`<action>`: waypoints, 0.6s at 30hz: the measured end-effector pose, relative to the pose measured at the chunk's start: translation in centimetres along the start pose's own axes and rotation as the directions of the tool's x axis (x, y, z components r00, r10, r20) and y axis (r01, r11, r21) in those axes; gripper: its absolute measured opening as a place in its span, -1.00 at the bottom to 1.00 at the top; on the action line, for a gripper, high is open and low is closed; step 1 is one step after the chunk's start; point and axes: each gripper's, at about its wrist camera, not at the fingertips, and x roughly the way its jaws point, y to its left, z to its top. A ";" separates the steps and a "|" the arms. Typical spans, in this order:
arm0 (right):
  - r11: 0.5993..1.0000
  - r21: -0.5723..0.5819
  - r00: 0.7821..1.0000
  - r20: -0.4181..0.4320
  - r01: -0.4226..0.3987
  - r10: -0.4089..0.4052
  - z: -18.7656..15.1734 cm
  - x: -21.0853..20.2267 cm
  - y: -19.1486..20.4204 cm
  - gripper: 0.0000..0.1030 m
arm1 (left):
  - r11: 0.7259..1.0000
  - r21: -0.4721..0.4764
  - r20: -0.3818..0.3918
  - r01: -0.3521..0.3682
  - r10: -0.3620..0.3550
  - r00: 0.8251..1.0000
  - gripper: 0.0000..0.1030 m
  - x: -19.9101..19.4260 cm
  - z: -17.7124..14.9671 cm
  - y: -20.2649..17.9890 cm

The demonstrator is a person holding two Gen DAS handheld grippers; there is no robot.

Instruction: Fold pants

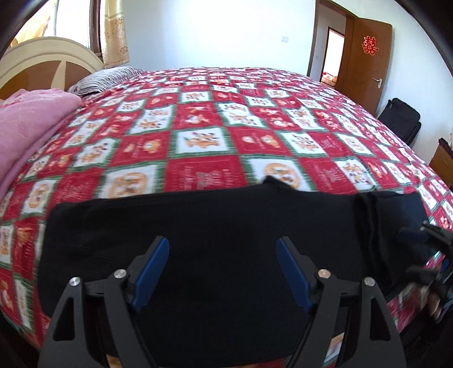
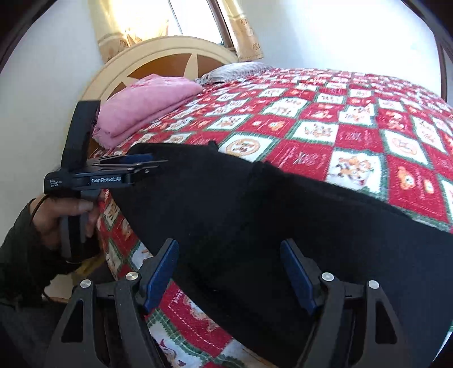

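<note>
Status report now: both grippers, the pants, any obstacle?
Left gripper open, right gripper open. Black pants flat on bed, not held. No obstacle seen.

Bright daylight from the window [image 2: 195, 19], blown-out glare there, soft motion blur across the bedspread [image 1: 226, 127], heavy fisheye bending, dark vignetted corners

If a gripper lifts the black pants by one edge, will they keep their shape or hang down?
The black pants would likely hang down: they look like soft knit lying flat on the bedspread. A fold ridge suggests layers that may slide apart. They probably will not roll.
</note>
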 end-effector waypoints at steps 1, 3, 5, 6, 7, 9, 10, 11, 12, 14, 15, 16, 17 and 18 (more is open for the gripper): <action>1.000 0.000 1.000 0.011 -0.002 0.002 0.1 -0.4 0.0 0.46 | 1.000 -0.003 0.006 -0.021 0.021 1.000 0.57 -0.3 0.0 0.9; 1.000 0.003 1.000 0.026 -0.009 0.009 0.3 -0.7 -0.1 0.46 | 0.998 -0.032 0.024 -0.062 0.063 0.998 0.58 -1.1 -0.1 3.6; 1.000 0.003 0.999 0.034 -0.010 0.010 0.5 -0.8 -0.1 0.46 | 0.993 -0.064 0.039 -0.104 0.107 0.994 0.58 -1.8 -0.3 6.3; 1.000 0.002 0.999 0.038 -0.007 0.007 0.6 -0.9 0.0 0.46 | 0.989 -0.083 0.048 -0.125 0.130 0.990 0.58 -2.1 -0.5 7.7; 1.000 0.001 0.999 0.044 -0.004 0.004 0.6 -1.0 0.1 0.46 | 0.985 -0.101 0.054 -0.139 0.145 0.988 0.58 -2.2 -0.7 8.8; 1.000 0.000 0.999 0.051 -0.008 0.008 0.5 -1.2 0.3 0.46 | 0.978 -0.145 0.055 -0.148 0.157 0.986 0.58 -2.3 -1.3 11.2; 1.000 -0.001 0.999 0.054 -0.008 0.008 0.6 -1.2 0.4 0.46 | 0.977 -0.164 0.054 -0.138 0.149 0.987 0.58 -2.0 -1.7 12.4; 1.000 -0.003 0.998 0.060 -0.008 0.009 0.6 -1.3 0.5 0.46 | 0.975 -0.178 0.053 -0.130 0.142 0.989 0.58 -1.8 -1.8 13.0; 1.000 -0.004 0.998 0.064 -0.009 0.009 0.6 -1.5 0.6 0.46 | 0.972 -0.202 0.052 -0.118 0.131 0.990 0.58 -1.5 -2.1 13.8; 1.000 -0.006 0.997 0.073 -0.010 0.010 0.6 -1.6 0.7 0.46 | 0.967 -0.246 0.061 -0.061 0.078 0.995 0.58 -1.0 -2.6 14.8; 1.000 -0.005 0.997 0.076 -0.010 0.010 0.5 -1.6 0.7 0.46 | 0.963 -0.266 0.071 -0.031 0.052 0.996 0.58 -0.8 -2.8 15.1; 1.000 -0.003 0.997 0.079 -0.008 0.008 0.4 -1.7 0.7 0.46 | 0.962 -0.274 0.077 -0.009 0.031 0.997 0.58 -0.6 -2.9 15.2; 1.000 0.002 0.997 0.080 -0.006 0.006 0.3 -1.7 0.6 0.46 | 0.960 -0.281 0.083 0.021 0.003 0.997 0.57 -0.3 -3.0 15.3; 1.000 0.005 0.997 0.078 -0.005 0.004 0.3 -1.6 0.5 0.46 | 0.956 -0.290 0.083 0.033 -0.010 0.996 0.57 0.0 -3.1 15.4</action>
